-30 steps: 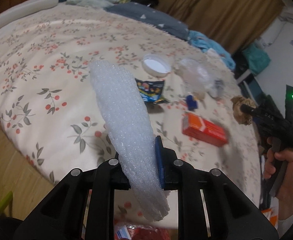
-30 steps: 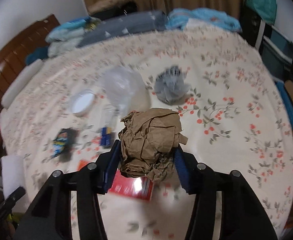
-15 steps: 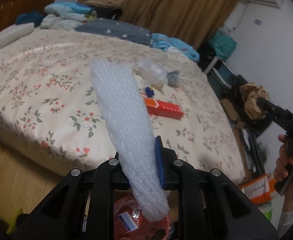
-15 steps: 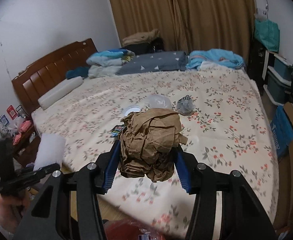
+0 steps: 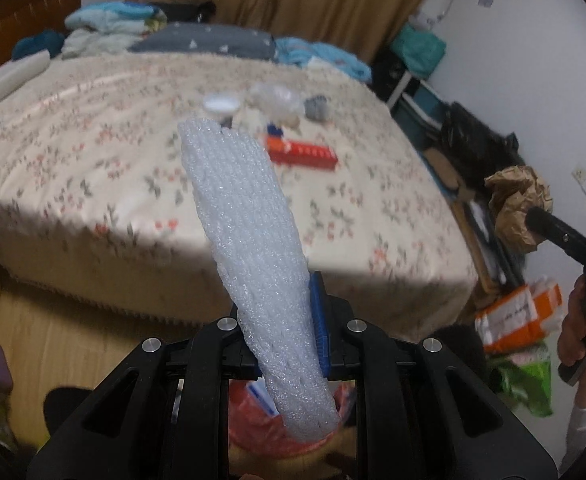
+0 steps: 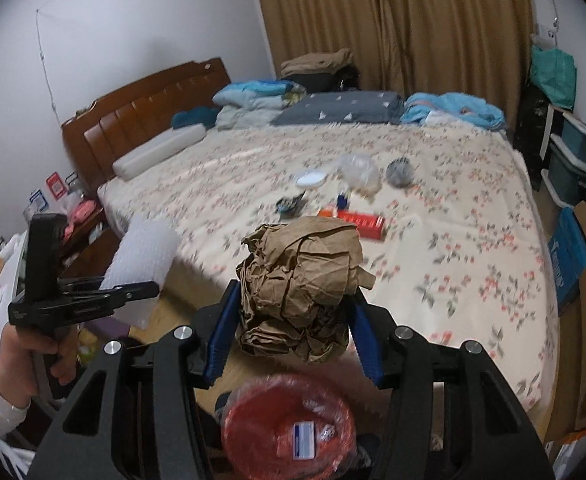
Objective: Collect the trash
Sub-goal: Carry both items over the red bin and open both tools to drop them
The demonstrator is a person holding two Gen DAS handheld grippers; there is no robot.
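My left gripper [image 5: 281,320] is shut on a long white foam wrap [image 5: 249,240] that sticks up past the blue pads, off the foot of the bed. In the right wrist view the same foam wrap [image 6: 141,268] shows at the left, in a person's hand. My right gripper [image 6: 293,320] is shut on a crumpled brown paper ball [image 6: 297,284], also seen as the paper ball [image 5: 519,208] at the right of the left wrist view. Below both grippers sits a bin lined with a red bag [image 6: 289,424]. More trash lies on the floral bedspread [image 6: 453,240]: a red box [image 6: 353,220], a white lid [image 6: 311,179], a clear plastic bag [image 6: 359,172].
A grey crumpled item [image 6: 400,172], a small blue object [image 6: 343,199] and a dark snack wrapper [image 6: 289,205] lie on the bed. Folded bedding [image 6: 333,106] lies along its far side by the curtains. Storage drawers [image 6: 569,160] and cardboard boxes [image 6: 573,256] stand at the right. An orange bag [image 5: 521,312] lies on the floor.
Both grippers have pulled back from the bed with their loads still held, so the bed looks farther away. The red-lined bin has come into view below them.
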